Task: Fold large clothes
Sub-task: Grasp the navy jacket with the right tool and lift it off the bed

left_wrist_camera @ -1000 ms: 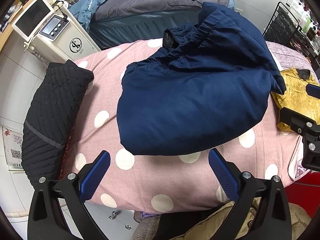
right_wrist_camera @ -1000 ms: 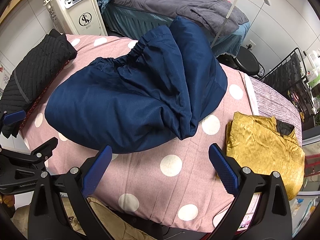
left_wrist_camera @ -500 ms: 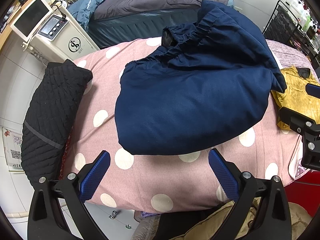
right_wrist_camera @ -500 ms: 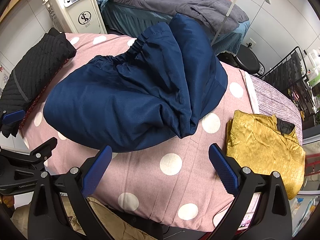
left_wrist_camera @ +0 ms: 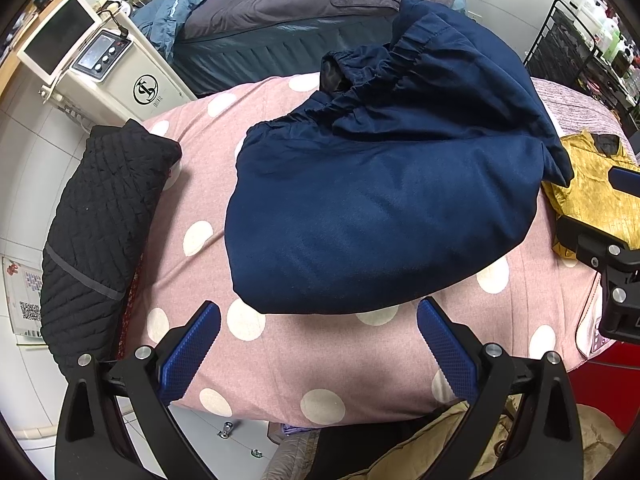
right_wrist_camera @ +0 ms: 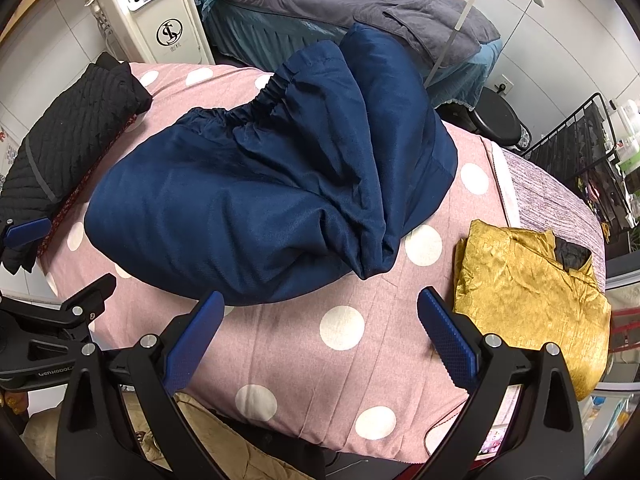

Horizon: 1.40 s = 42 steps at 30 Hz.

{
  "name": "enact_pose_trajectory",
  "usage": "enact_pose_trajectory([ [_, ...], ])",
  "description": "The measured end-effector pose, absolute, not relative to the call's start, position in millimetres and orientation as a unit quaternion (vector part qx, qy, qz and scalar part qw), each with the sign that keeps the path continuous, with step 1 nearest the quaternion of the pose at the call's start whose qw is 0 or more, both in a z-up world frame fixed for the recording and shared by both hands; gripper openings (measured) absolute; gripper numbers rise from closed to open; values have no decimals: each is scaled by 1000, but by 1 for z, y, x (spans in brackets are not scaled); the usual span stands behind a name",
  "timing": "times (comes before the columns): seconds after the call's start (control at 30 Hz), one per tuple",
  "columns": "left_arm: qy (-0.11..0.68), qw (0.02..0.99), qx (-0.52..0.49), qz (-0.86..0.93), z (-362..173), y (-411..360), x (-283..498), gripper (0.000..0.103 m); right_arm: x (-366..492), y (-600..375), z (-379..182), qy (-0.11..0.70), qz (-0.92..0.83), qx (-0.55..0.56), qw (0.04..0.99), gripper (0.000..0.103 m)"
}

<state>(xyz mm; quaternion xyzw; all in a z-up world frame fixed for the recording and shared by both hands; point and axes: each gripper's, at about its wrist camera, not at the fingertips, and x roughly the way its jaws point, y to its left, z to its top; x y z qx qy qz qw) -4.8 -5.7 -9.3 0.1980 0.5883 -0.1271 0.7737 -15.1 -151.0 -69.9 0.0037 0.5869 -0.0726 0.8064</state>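
Note:
A large navy blue garment (left_wrist_camera: 380,200) with an elastic gathered hem lies bunched and roughly folded on the pink polka-dot table (left_wrist_camera: 280,352); it also shows in the right wrist view (right_wrist_camera: 260,200). My left gripper (left_wrist_camera: 318,336) is open and empty, just short of the garment's near edge. My right gripper (right_wrist_camera: 320,328) is open and empty, over the pink cloth in front of the garment's near right fold. Each gripper shows at the edge of the other's view.
A folded black quilted garment (left_wrist_camera: 100,220) lies at the table's left edge. A folded gold garment (right_wrist_camera: 528,292) lies at the right. A cream machine (left_wrist_camera: 108,76) and a grey bed (left_wrist_camera: 320,4) stand behind. A black wire rack (right_wrist_camera: 580,136) is at the far right.
Both grippers have drifted slightly toward the navy garment, so it looks a little nearer. The garment itself has not moved. Both stay open.

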Motion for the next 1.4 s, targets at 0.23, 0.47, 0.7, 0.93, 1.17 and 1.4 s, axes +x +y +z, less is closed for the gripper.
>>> enact_pose_trajectory([
  [0.23,586,778,190,-128,-10,-2,1,97,-12,-157,-69,579,-78,17,812,96],
  [0.47,588,793,114,-111,-8,34,31,97,-4,-198,-70,558,-99,104,818,96],
  [0.7,598,793,72,-93,-14,58,65,97,45,-251,-57,526,-98,154,831,96],
  [0.93,603,790,60,-94,-20,60,79,97,147,-305,-67,515,-101,174,833,96],
  [1.17,613,785,48,-72,-26,82,79,97,225,-376,-165,572,-93,348,737,97],
  [1.4,613,784,57,-71,-24,84,81,97,217,-290,-215,636,-5,319,703,64],
])
